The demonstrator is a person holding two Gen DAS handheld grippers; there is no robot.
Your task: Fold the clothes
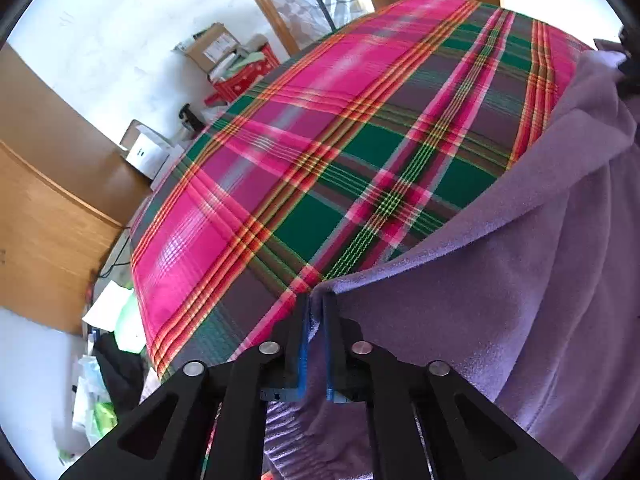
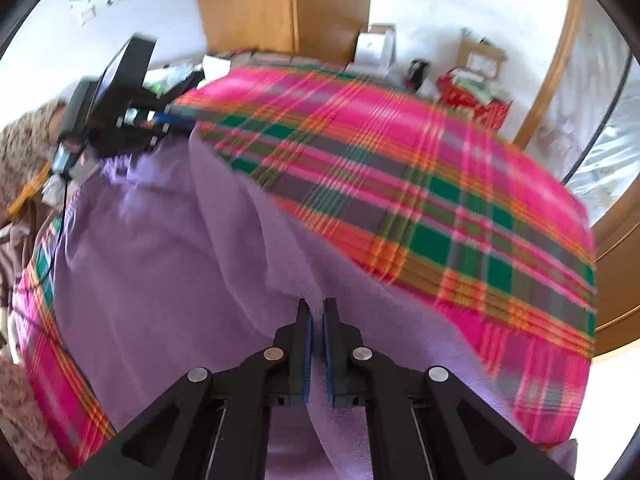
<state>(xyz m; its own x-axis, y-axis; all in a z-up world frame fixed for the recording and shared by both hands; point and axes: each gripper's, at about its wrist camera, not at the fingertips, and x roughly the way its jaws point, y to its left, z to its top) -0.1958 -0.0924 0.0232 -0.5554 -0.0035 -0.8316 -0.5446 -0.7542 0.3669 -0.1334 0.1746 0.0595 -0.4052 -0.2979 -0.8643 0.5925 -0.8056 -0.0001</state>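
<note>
A purple fleece garment (image 1: 500,280) (image 2: 160,260) is held up and stretched over a bed with a pink, green and orange plaid cover (image 1: 320,128) (image 2: 440,184). My left gripper (image 1: 316,308) is shut on one edge of the garment, with the fabric pinched between its blue pads. My right gripper (image 2: 316,312) is shut on another part of the same garment. In the right wrist view the left gripper (image 2: 172,120) shows at the far left edge of the cloth. The right gripper's tip (image 1: 628,64) peeks in at the left wrist view's right edge.
Wooden wardrobes (image 1: 48,200) (image 2: 280,4) stand against the wall. Cardboard boxes (image 1: 212,46), a red crate (image 2: 476,100) and a white box (image 1: 148,152) sit beyond the bed. Bags and clutter (image 1: 108,360) lie on the floor beside it. A patterned brown blanket (image 2: 20,152) lies at the left.
</note>
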